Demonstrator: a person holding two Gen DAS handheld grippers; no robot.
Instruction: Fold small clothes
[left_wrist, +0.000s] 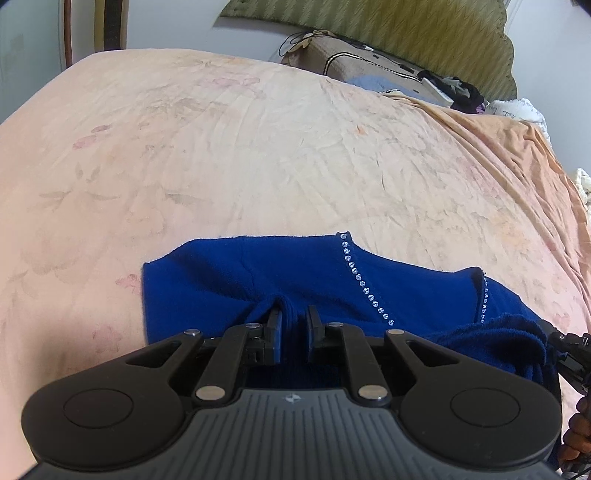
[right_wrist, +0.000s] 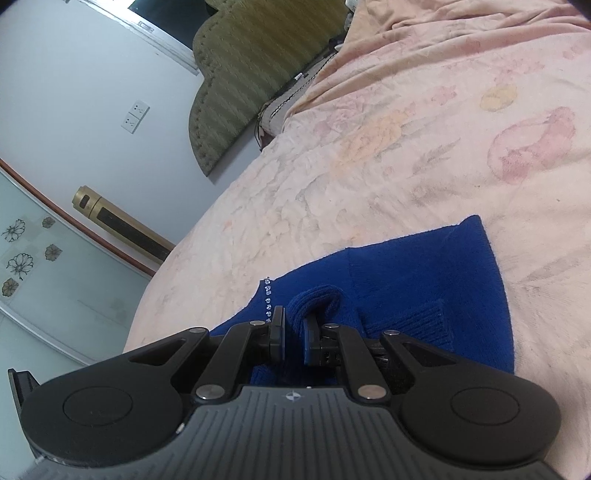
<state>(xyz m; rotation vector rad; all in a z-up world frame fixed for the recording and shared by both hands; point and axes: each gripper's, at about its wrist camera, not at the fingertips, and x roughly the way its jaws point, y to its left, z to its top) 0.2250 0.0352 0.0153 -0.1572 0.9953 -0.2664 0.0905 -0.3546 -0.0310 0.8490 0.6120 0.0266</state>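
While the bed carries a pale pink floral sheet, a deep blue knit sweater lies on it near the front edge, its neckline trimmed with a row of small clear beads. Each of the 2 tools pinches a bunched fold of it: left hand-held gripper, right hand-held gripper.
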